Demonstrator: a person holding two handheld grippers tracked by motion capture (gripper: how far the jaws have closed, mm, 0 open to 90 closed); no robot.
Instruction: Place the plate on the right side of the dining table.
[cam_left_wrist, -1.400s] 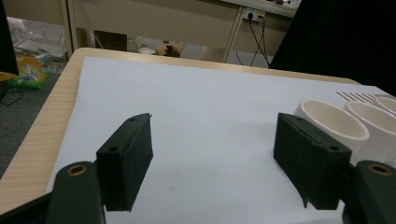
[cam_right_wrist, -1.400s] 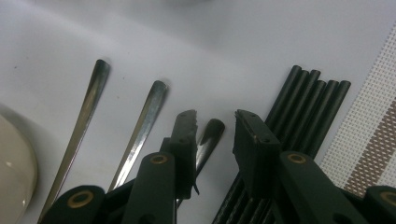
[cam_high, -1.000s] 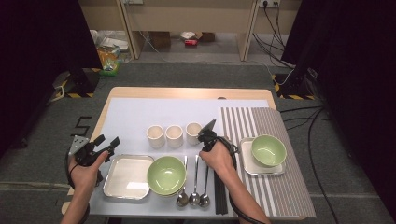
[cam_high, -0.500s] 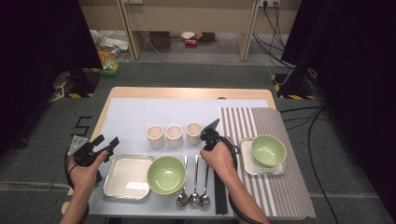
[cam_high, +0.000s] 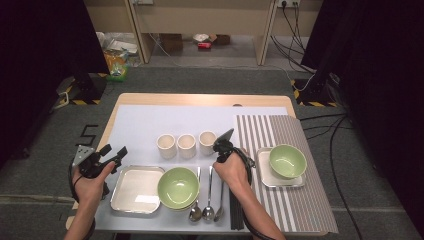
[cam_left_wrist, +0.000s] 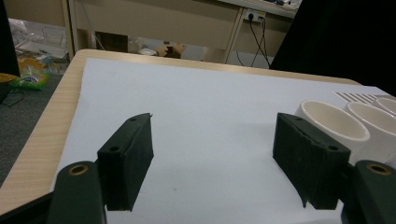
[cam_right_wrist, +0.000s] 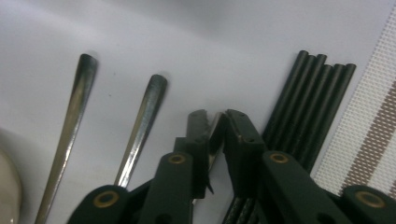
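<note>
Three steel spoons (cam_high: 208, 200) lie side by side on the white mat, beside a bundle of black chopsticks (cam_high: 233, 215). My right gripper (cam_high: 222, 159) points down at the handle end of the rightmost spoon (cam_high: 220, 200). In the right gripper view that thin handle (cam_right_wrist: 215, 133) sits between the jaws of the right gripper (cam_right_wrist: 215, 114), which have just been closing and now pinch it. The other two handles (cam_right_wrist: 142, 121) lie to its left, the chopsticks (cam_right_wrist: 308, 102) to its right. My left gripper (cam_high: 116, 150) hovers open at the table's left edge, with nothing between the jaws of the left gripper (cam_left_wrist: 212, 126).
Three cream cups (cam_high: 186, 145) stand in a row mid-table. A green bowl (cam_high: 178, 187) sits next to a steel tray (cam_high: 136, 190). Another green bowl (cam_high: 287, 160) rests on a tray on the striped placemat (cam_high: 300, 210). The far half of the white mat (cam_high: 165, 120) is bare.
</note>
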